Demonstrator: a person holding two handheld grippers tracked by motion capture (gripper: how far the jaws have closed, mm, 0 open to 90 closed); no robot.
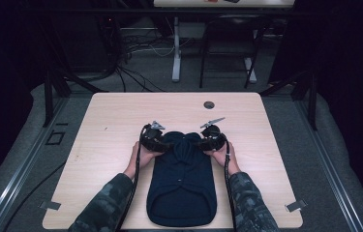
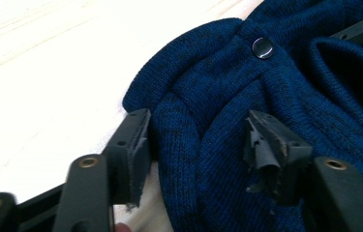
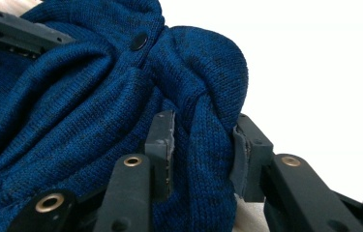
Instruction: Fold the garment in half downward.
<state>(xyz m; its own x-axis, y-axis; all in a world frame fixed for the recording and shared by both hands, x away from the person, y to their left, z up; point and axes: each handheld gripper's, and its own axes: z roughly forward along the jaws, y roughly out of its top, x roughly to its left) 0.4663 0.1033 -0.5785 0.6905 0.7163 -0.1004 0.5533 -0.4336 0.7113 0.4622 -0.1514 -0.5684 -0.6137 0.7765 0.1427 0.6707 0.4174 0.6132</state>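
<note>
L gripper (image 1: 162, 143) & R gripper (image 1: 203, 143) each clamped on blue knit sweater (image 1: 182, 179) shoulders, near bench (image 1: 111, 121) front edge.

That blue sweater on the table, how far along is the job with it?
Early on. Done: the blue knitted sweater lies flat on the table. In hand: the left gripper and right gripper each pinch a shoulder fold. Left: any folding; the body looks spread out.

Blue knit garment (image 3: 97, 111), fold seemingly pinched between black jaws, pale table (image 3: 314, 63)
</note>
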